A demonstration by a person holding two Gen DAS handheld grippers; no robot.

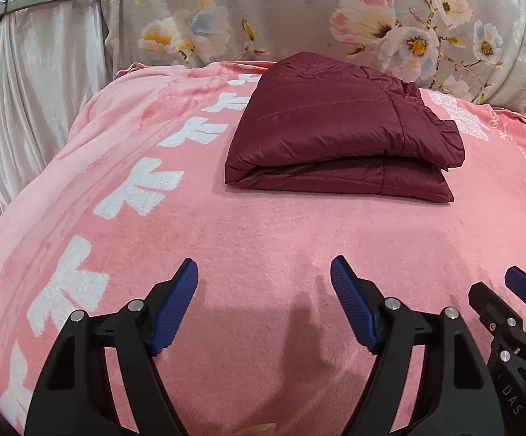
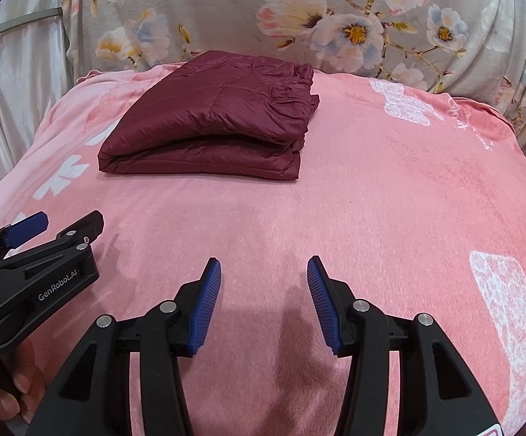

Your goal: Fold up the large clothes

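A dark maroon quilted jacket (image 1: 339, 127) lies folded into a thick rectangle on the pink blanket (image 1: 263, 225), toward the far side. It also shows in the right wrist view (image 2: 212, 120). My left gripper (image 1: 264, 272) is open and empty, well short of the jacket, over bare blanket. My right gripper (image 2: 264, 270) is open and empty too, level with the left one. The right gripper shows at the left view's right edge (image 1: 517, 290); the left gripper shows at the right view's left edge (image 2: 44, 232).
The pink blanket (image 2: 372, 200) has white flower and butterfly prints. Behind it stands a grey floral fabric backrest (image 1: 299, 11). White satin curtain (image 1: 37, 72) hangs at the far left. The blanket drops off at its left and right edges.
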